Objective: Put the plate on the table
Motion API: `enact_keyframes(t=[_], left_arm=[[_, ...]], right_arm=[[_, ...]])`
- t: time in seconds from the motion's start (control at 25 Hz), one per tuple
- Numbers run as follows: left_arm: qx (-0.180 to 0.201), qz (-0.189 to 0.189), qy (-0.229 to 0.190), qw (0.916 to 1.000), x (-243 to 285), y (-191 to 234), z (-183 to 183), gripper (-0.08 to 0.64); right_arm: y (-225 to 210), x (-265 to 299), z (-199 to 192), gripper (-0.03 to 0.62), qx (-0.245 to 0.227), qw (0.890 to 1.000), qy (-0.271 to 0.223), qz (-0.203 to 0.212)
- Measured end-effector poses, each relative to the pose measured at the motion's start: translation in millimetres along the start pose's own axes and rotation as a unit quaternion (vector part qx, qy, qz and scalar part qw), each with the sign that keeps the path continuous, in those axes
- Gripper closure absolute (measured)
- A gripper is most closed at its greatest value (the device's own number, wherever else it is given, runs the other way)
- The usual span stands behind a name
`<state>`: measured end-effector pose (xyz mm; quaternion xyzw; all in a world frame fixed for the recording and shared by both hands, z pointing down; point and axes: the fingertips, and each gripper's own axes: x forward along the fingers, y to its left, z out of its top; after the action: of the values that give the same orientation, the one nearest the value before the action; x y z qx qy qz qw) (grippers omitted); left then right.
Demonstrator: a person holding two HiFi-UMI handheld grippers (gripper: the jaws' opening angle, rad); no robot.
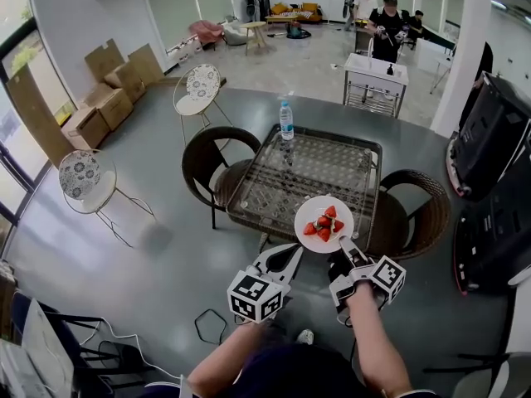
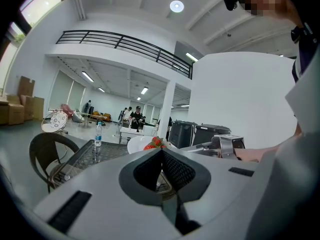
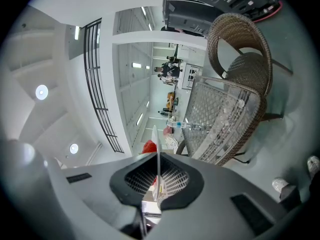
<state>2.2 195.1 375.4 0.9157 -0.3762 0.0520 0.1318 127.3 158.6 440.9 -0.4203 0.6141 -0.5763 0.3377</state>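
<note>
Tongs of the left gripper [image 1: 292,254] were closed together with nothing between them. They pointed toward the near-left rim of the plate [image 1: 312,209], just short of it. In the left gripper view the left gripper [image 2: 161,151] showed its tips meeting, with the plate [image 2: 135,144] and the strawberries [image 2: 155,143] beyond them.

A dark wicker chair [image 1: 203,152] stood at the left side of the tabletop [image 1: 274,181], which was glass in a woven frame. A water bottle [image 1: 286,120] stood upright at the far-left corner of the glass.

The white plate, carrying cut strawberries [image 1: 323,224], sat over the near-right edge of the tabletop. Whether it touched the glass could not be determined.

Tongs of the right gripper [image 1: 343,244] were clamped on the plate's near rim. In the right gripper view the right gripper [image 3: 158,176] held the plate [image 3: 158,149] edge-on between its pads. A second wicker chair [image 1: 423,214] stood at the right side of the tabletop.
</note>
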Motion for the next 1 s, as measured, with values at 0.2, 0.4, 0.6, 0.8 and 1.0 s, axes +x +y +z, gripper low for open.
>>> enact_keyframes(t=[0.2,0.4,0.6,0.8,1.0], left_arm=[[-0.001,0.004,0.007,1.0,-1,6,-2,0.554],[-0.002,0.008,0.014,0.9999,3,13,-4,0.554],[-0.006,0.008,0.012,0.9999,14,27,-2,0.554],[-0.009,0.001,0.009,0.9999,34,48,4,0.554],[-0.014,-0.006,0.008,0.9999,62,83,10,0.554]], right_arm=[[-1,4,0,0.574,0.0,1.0,0.005,-0.003],[0,13,4,0.574,0.003,1.0,0.011,0.004],[-1,27,13,0.574,-0.002,1.0,0.012,0.001],[-2,51,25,0.574,-0.011,1.0,0.011,-0.004],[-8,86,39,0.575,-0.014,1.0,0.008,-0.012]])
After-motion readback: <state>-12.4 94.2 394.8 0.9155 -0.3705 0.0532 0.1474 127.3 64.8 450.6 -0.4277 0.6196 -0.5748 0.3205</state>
